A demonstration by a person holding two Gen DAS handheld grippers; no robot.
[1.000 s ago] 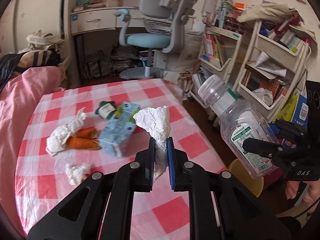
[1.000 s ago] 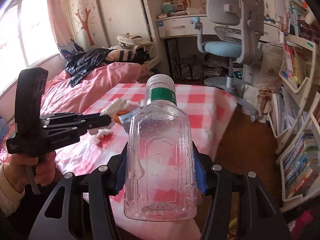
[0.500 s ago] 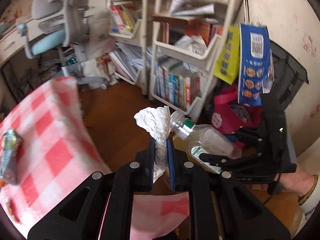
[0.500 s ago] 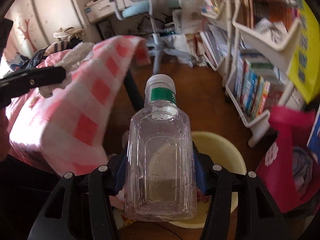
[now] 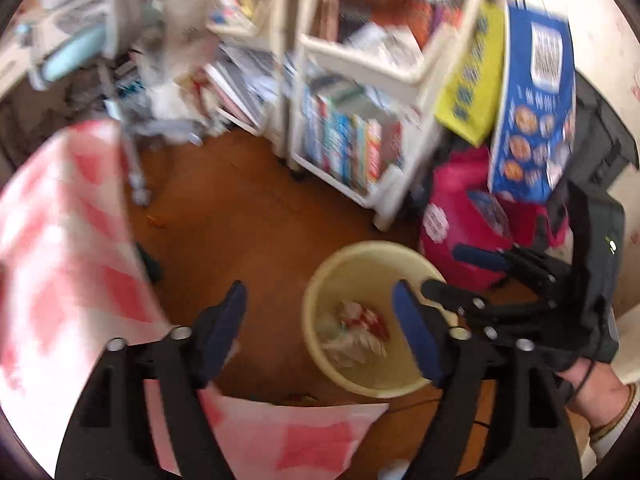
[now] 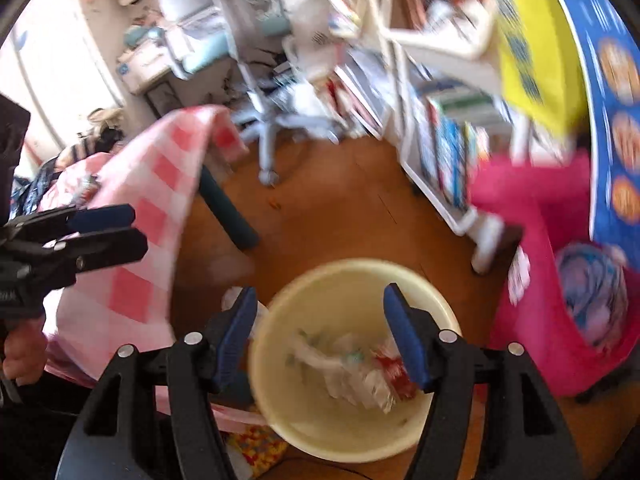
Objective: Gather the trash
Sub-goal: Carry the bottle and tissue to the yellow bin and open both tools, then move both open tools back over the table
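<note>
Opening over one yellow bin [image 6: 276, 312], two empty grippers, left gripper [image 5: 320, 312], right gripper [image 6: 320, 312].

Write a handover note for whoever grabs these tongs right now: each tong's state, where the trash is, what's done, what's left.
Left tongs: opening, nothing between them, beside the bin, over the floor.
Right tongs: opening, nothing between them, above the bin.
Trash: crumpled paper and wrappers lie in the bin; a bottle cannot be made out in the blur.
Done: both tongs are empty at the bin.
Left: go back to the checked table and check it for more trash; its top is barely visible from here.
</note>
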